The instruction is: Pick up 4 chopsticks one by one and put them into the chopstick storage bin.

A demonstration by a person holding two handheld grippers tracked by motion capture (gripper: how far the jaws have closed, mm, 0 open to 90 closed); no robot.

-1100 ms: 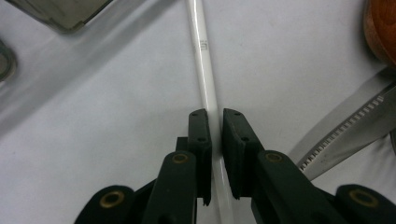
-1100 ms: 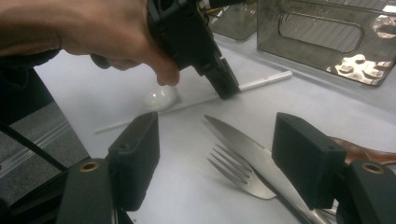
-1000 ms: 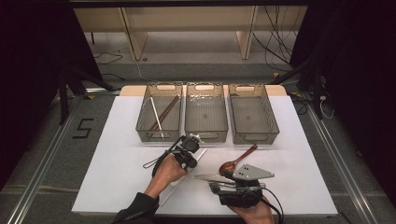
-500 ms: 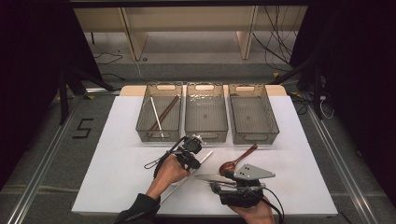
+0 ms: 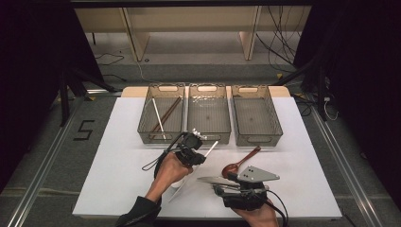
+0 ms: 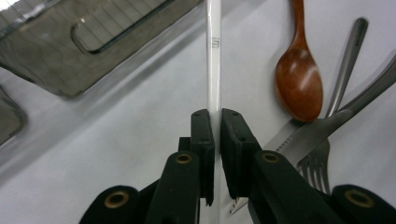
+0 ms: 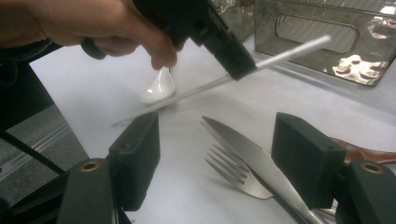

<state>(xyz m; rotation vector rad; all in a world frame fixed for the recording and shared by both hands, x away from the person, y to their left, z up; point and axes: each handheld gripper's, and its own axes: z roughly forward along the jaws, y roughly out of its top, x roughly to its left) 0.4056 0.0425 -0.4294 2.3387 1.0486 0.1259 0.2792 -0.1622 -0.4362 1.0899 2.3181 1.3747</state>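
White counter (image 5: 118,156) across the frame's middle, three clear bins (image 5: 208,118) along its upper edge. Lower centre: left gripper (image 5: 195,147) clenched on a white chopstick (image 5: 211,149), lifted and slanting up-right just below the middle bin. Lower right: right gripper (image 5: 222,182) with fingers spread wide, grasping nothing, over knife (image 7: 254,161) and fork (image 7: 233,175). Brown spoon (image 5: 238,164) beside them; white spoon (image 7: 159,88) at the left hand.

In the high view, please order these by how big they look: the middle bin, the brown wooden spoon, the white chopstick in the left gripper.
1. middle bin
2. white chopstick or brown wooden spoon: unsure, similar length, chopstick partly covered by the left gripper.
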